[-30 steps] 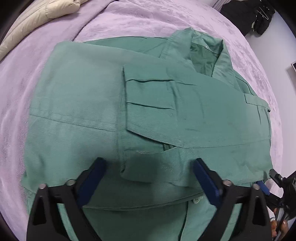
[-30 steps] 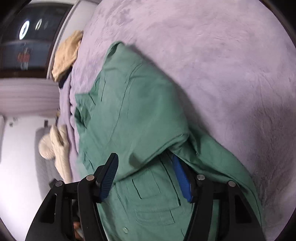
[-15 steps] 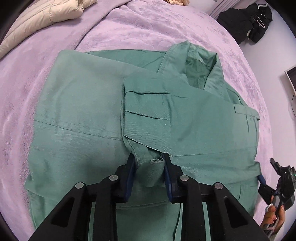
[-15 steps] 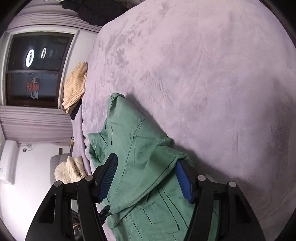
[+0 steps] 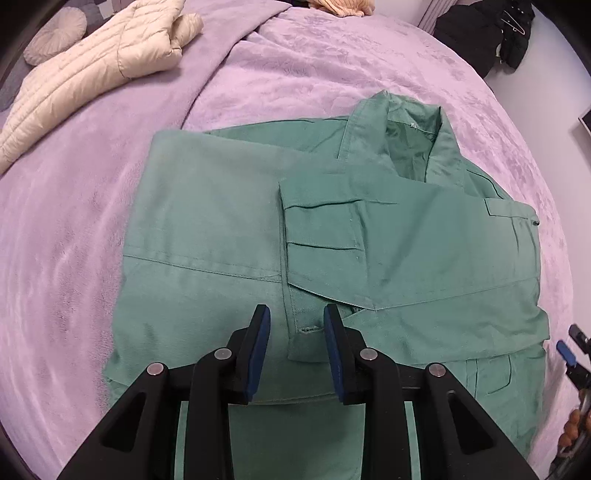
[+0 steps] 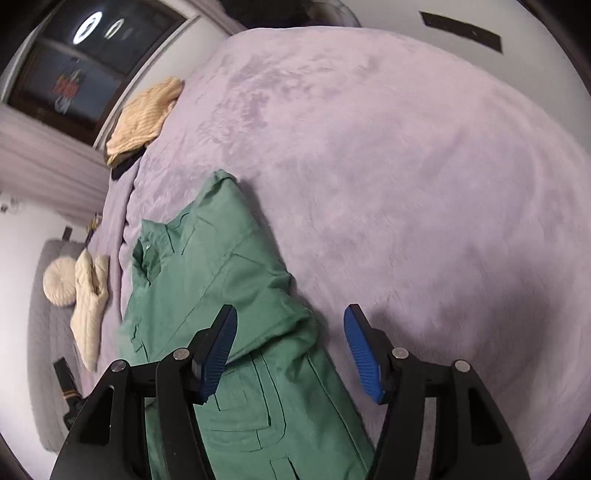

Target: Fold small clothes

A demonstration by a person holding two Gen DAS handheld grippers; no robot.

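A green button-up jacket lies on the lilac bedspread with both sleeves folded across its front and the collar at the far end. My left gripper is partly open above the cuff of the folded sleeve, which lies between the blue pads without being pinched. In the right wrist view the jacket lies to the left. My right gripper is open and empty above the jacket's right edge and the bedspread.
A cream quilted jacket lies at the far left of the bed. A tan knit garment sits at the far end. Dark clothes hang at the back right. A round cushion rests on a grey sofa beside the bed.
My left gripper shut on the sleeve cuff, then opened and let it go. Both grippers have drawn back and up from the jacket. My right gripper stayed open.
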